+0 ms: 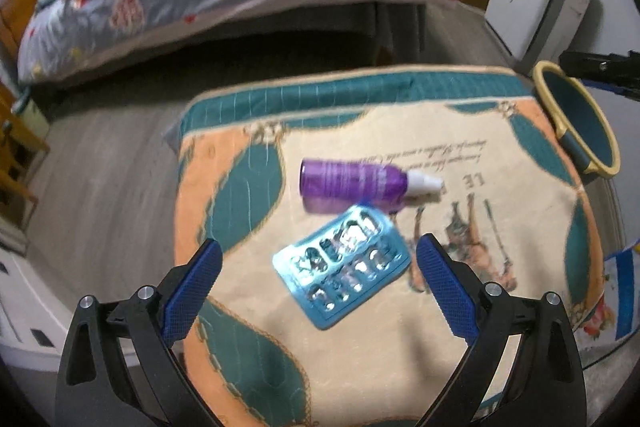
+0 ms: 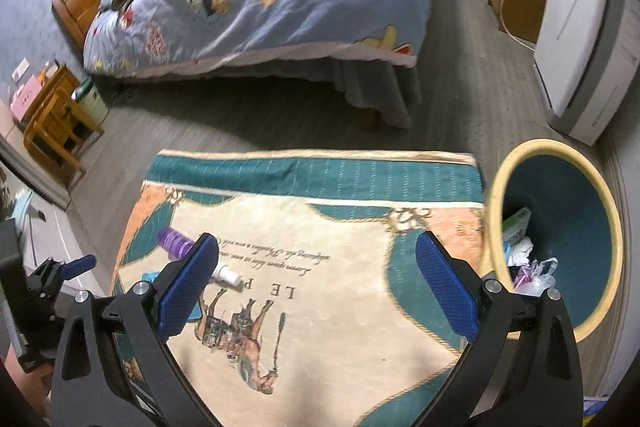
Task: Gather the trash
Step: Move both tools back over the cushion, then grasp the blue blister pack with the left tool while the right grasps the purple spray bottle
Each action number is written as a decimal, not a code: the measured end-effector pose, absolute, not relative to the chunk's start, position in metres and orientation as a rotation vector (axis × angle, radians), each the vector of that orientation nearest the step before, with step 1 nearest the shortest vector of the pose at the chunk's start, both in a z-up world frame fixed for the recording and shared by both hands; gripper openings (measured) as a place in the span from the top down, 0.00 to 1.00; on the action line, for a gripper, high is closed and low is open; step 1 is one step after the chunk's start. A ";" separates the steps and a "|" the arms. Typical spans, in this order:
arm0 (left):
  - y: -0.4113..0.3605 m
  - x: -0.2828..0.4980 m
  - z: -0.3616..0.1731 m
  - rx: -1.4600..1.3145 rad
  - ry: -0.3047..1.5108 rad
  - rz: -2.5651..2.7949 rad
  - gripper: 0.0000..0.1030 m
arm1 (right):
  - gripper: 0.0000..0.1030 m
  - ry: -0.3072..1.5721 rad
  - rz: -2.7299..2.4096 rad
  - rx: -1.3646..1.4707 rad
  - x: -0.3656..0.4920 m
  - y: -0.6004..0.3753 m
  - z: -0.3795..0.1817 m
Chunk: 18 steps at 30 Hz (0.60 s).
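Left gripper point(image 1: 319, 259) agape, poised above blister pack point(image 1: 342, 267)

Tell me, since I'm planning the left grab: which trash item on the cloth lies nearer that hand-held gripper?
The blue blister pack, flat between the open left hand-held gripper fingers. The purple spray bottle lies on its side just beyond it.

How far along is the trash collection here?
Partly done: the bin already holds several scraps. Nothing is in hand; the left tool is open over the blister pack, and the right tool is open and empty. The pack and purple spray bottle remain on the mat.
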State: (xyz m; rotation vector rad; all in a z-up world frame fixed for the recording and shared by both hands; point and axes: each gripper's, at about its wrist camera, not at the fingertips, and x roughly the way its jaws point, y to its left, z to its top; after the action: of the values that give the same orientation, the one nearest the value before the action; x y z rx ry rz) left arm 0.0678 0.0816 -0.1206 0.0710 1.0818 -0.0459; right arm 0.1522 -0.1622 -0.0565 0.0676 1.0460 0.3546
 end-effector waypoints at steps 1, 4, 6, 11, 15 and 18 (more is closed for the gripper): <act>0.082 0.069 -0.125 0.066 1.093 -0.042 0.06 | 0.06 1.055 0.359 0.059 0.152 -0.156 -0.059; 0.079 0.072 -0.142 0.092 1.128 -0.042 0.06 | 0.06 1.069 0.374 0.040 0.152 -0.144 -0.064; 0.074 0.075 -0.151 0.121 1.136 -0.051 0.06 | 0.06 1.078 0.378 0.018 0.153 -0.138 -0.068; 0.066 0.084 -0.172 0.112 1.170 -0.037 0.06 | 0.06 1.094 0.381 -0.019 0.155 -0.131 -0.078; 0.063 0.094 -0.178 0.116 1.161 -0.038 0.06 | 0.06 1.109 0.373 -0.017 0.160 -0.135 -0.084; 0.058 0.101 -0.181 0.135 1.155 -0.085 0.06 | 0.06 1.118 0.371 -0.002 0.163 -0.140 -0.087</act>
State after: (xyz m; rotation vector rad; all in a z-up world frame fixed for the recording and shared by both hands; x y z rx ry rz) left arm 0.1007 0.0581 -0.1809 0.1350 1.1550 -0.0852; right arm 0.1631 -0.1399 -0.0872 -0.0023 1.1177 0.3711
